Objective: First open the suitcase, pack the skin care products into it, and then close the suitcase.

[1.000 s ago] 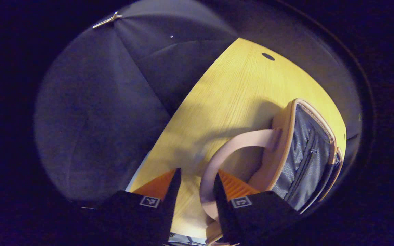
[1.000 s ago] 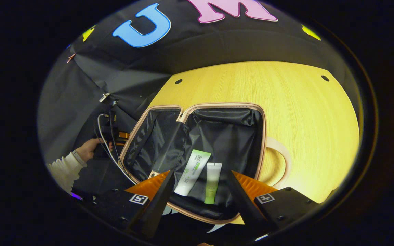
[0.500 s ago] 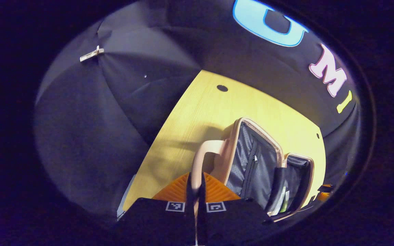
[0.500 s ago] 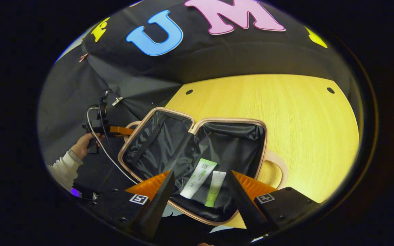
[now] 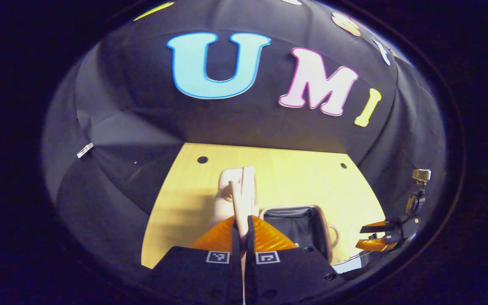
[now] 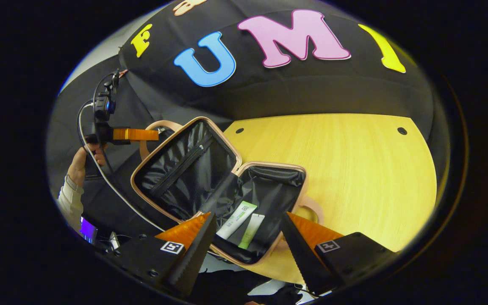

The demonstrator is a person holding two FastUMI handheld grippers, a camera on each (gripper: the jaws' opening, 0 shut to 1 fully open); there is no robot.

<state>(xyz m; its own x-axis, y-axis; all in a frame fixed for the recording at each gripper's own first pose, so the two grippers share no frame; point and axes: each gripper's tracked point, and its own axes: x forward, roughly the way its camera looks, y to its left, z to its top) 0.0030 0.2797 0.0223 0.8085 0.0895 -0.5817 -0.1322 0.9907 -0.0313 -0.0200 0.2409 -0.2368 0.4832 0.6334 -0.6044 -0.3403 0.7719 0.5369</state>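
Pink suitcase [image 6: 210, 186] half-raised on the yellow wooden table [image 6: 354, 169], near its front edge.
Left gripper [image 5: 242, 228] has its jaws pressed together on the lid's handle [image 5: 239, 190], holding the lid [image 6: 184, 165] tilted up. Right gripper [image 6: 248, 250] hovers with jaws spread above two tubes [image 6: 244, 222] lying side by side in the base.

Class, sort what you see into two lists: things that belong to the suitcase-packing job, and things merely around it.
Belongs to the job:
suitcase
its handle
white tube
green tube
left tool, shut on the handle
right tool, open

Merely around:
table
cable
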